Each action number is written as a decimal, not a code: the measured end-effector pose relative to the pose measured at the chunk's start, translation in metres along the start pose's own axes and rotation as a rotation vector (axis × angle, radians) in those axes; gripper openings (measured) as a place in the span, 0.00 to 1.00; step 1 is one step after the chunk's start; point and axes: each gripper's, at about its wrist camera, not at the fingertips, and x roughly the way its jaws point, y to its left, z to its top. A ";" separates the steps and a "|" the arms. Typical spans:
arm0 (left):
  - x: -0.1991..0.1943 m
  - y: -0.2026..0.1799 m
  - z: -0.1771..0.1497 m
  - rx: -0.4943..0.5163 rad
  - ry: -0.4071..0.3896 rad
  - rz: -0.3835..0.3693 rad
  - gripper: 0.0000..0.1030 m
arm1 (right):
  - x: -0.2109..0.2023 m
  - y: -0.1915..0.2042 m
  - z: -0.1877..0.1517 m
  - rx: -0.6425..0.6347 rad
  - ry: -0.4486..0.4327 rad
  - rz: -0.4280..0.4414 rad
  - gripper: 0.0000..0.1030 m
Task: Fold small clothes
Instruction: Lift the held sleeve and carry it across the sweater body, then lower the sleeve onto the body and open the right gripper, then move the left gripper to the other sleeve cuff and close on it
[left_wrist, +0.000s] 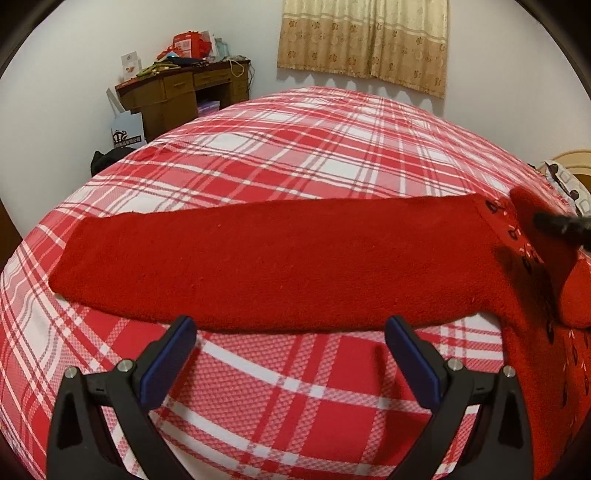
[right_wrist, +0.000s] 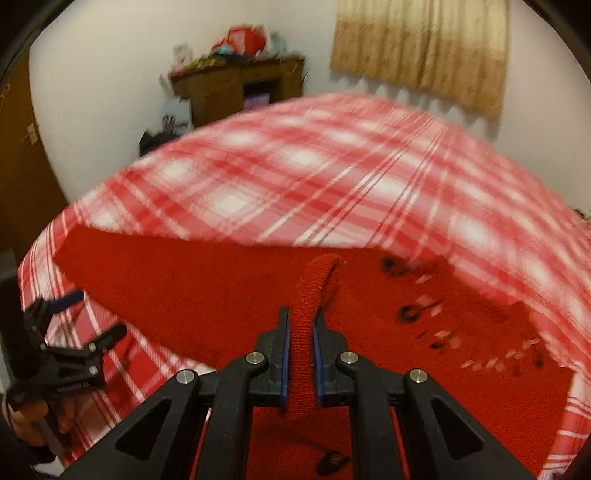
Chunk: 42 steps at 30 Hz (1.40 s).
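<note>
A red knitted garment (left_wrist: 277, 266) lies on the red and white plaid bed cover (left_wrist: 295, 147), one long band of it folded flat from left to right. My left gripper (left_wrist: 291, 332) hovers open just before the garment's near edge, nothing between its blue pads. In the right wrist view my right gripper (right_wrist: 301, 321) is shut on a raised ribbed fold of the garment (right_wrist: 314, 288), above the part with dark embroidered marks (right_wrist: 410, 314). The left gripper (right_wrist: 98, 313) shows open at the left. The right gripper's dark tip (left_wrist: 561, 225) enters the left wrist view at the far right.
A wooden desk (left_wrist: 177, 92) piled with clutter stands against the far wall, a white paper bag (left_wrist: 125, 129) beside it. A beige curtain (left_wrist: 365, 40) hangs behind the bed. A hand (right_wrist: 29, 413) holds the left gripper's handle. The right wrist view is motion-blurred.
</note>
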 end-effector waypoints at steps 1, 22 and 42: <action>0.000 0.000 0.000 0.001 0.002 -0.002 1.00 | 0.007 -0.002 -0.003 0.014 0.023 0.015 0.15; -0.010 0.093 0.019 -0.114 -0.036 0.183 1.00 | -0.088 -0.233 -0.173 0.538 0.049 -0.204 0.63; 0.000 0.146 0.017 -0.178 0.015 0.336 1.00 | -0.096 -0.209 -0.169 0.468 -0.026 -0.168 0.66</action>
